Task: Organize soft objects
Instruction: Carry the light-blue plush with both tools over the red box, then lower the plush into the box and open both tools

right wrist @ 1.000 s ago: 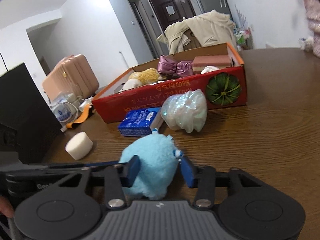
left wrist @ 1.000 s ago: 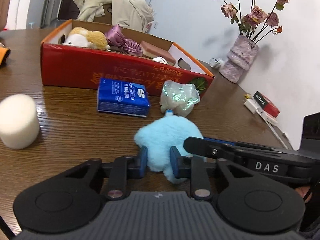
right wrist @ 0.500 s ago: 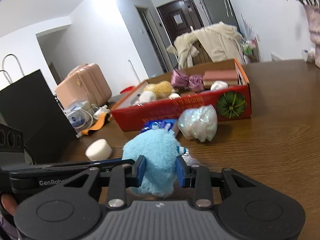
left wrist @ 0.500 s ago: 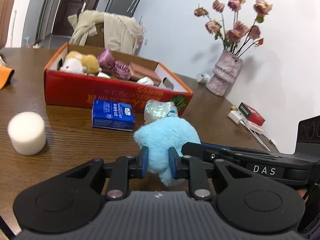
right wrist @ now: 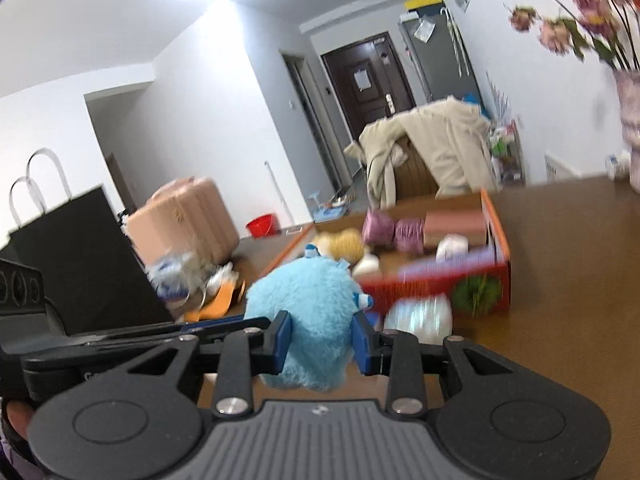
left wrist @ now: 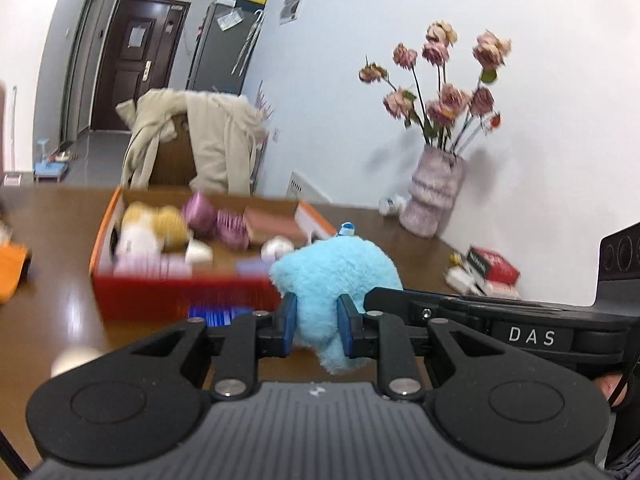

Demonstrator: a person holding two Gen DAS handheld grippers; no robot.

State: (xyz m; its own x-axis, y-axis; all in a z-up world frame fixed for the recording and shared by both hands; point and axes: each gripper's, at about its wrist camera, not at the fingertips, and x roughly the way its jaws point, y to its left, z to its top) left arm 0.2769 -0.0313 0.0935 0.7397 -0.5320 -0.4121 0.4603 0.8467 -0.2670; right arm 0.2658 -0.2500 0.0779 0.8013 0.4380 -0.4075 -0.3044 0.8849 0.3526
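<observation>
A fluffy light-blue plush toy (left wrist: pixel 336 276) hangs above the brown table, pinched from two sides. My left gripper (left wrist: pixel 317 330) is shut on its lower part, and my right gripper (right wrist: pixel 322 340) is shut on the same plush toy (right wrist: pixel 308 312) from the other side. Behind it stands a red cardboard box (left wrist: pixel 176 292) holding a yellow-and-white plush (left wrist: pixel 152 228), purple scrunchies (left wrist: pixel 216 220) and a pink block. In the right wrist view the red box (right wrist: pixel 496 276) sits right of the toy, with a shiny white bag (right wrist: pixel 420 318) in front of it.
A blue tissue pack (left wrist: pixel 216 314) lies before the box, a white foam cylinder (left wrist: pixel 70 360) at lower left. A vase of dried roses (left wrist: pixel 436 196) and a red book (left wrist: pixel 494 266) stand at the right. A black paper bag (right wrist: pixel 80 256) and clutter sit left.
Both grippers have risen together with the blue plush toy, lifting it off the table. The box and table items now sit lower in both views.
</observation>
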